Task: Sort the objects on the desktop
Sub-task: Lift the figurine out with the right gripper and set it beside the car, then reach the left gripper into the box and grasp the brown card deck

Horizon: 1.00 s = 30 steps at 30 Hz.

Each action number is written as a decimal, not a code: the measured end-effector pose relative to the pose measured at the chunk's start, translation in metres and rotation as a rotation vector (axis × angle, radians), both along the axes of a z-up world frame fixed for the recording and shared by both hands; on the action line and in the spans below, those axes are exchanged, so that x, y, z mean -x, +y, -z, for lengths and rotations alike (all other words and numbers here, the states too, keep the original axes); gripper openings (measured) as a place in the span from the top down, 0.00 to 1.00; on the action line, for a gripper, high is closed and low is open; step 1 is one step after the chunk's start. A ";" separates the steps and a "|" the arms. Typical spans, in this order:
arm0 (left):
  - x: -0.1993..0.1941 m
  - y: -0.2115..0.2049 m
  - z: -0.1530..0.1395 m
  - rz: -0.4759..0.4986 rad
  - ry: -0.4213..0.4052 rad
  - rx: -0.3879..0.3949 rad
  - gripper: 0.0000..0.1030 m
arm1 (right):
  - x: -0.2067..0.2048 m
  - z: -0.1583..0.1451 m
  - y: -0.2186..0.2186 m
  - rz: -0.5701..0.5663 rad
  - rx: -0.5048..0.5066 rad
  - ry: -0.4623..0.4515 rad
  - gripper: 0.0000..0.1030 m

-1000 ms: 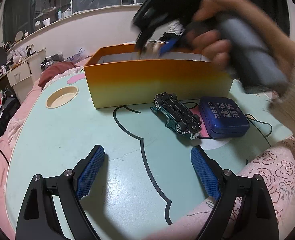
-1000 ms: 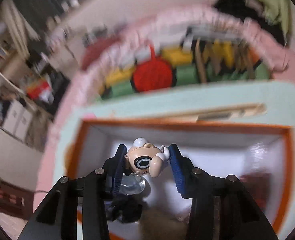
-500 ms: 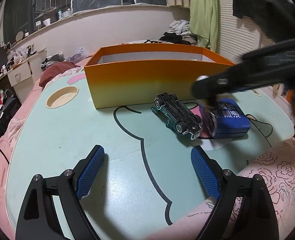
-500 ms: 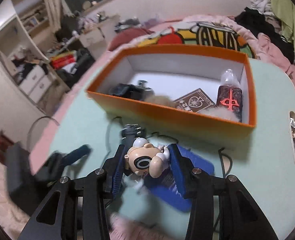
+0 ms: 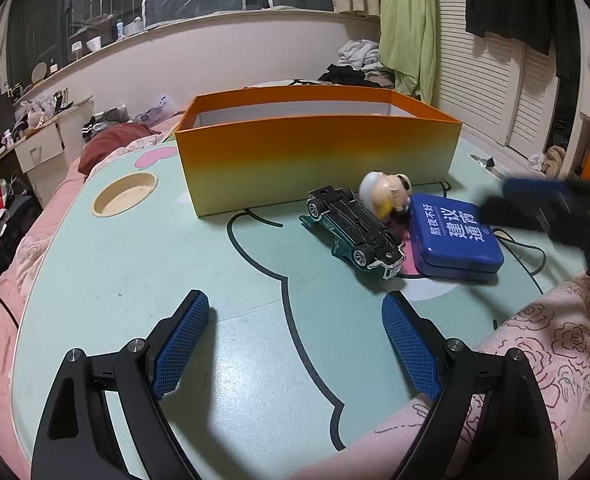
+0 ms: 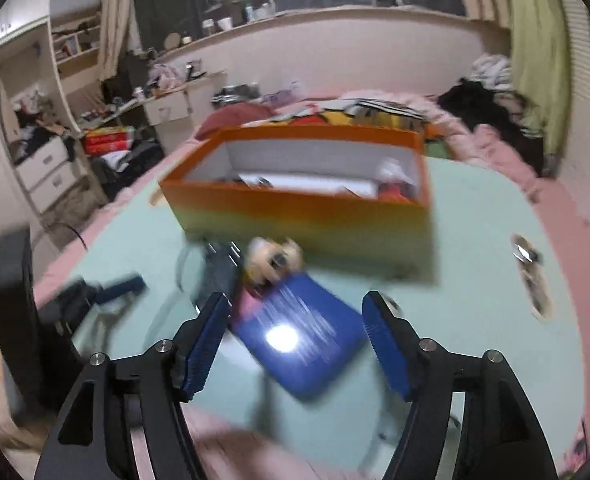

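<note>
From the left wrist camera, the left gripper (image 5: pixel 295 342) hangs over the pale green cartoon-printed table (image 5: pixel 143 280) with its blue-padded jaws spread wide and nothing between them. Beyond it, right of centre, a dark green toy car (image 5: pixel 353 234) lies upside down, wheels up. Just right of the car sits a flat blue tin with white lettering (image 5: pixel 457 236). A small cream-coloured round-headed figurine (image 5: pixel 387 196) rests at the far end of the car, against the tin's far left corner and just in front of the tall orange-to-yellow cardboard box (image 5: pixel 315 160). At the right edge the right gripper (image 5: pixel 551 208) appears as a dark blur near the tin.

From the right wrist camera, blurred, the right gripper (image 6: pixel 297 332) has just been opening its jaws; they stand apart and clear of everything, with the blue tin (image 6: pixel 303 336) lying on the table below the gap. The figurine (image 6: pixel 273 262) lies free just beyond the tin, before the orange box (image 6: pixel 307 212), which holds several items too smeared to name.
</note>
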State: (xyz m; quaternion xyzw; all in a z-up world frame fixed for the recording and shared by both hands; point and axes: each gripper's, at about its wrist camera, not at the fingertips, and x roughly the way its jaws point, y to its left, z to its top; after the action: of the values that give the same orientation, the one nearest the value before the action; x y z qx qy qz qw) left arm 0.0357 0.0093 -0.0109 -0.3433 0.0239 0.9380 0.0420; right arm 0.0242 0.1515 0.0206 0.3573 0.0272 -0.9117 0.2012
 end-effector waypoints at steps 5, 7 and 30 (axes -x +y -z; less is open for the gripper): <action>0.000 0.000 0.000 -0.003 -0.002 0.003 0.14 | -0.006 0.034 0.004 0.032 -0.087 -0.031 0.13; -0.001 0.001 0.000 -0.005 0.000 0.004 0.14 | 0.000 0.040 0.005 0.061 -0.102 -0.030 0.01; 0.058 0.009 -0.090 0.241 -0.094 -0.224 0.74 | -0.001 0.045 0.011 0.059 -0.100 -0.016 0.00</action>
State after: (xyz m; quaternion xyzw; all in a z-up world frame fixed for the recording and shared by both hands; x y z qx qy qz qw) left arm -0.0227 0.0187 0.0791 -0.3745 -0.0419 0.9059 0.1931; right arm 0.0247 0.1622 -0.0244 0.3748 0.0604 -0.9119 0.1562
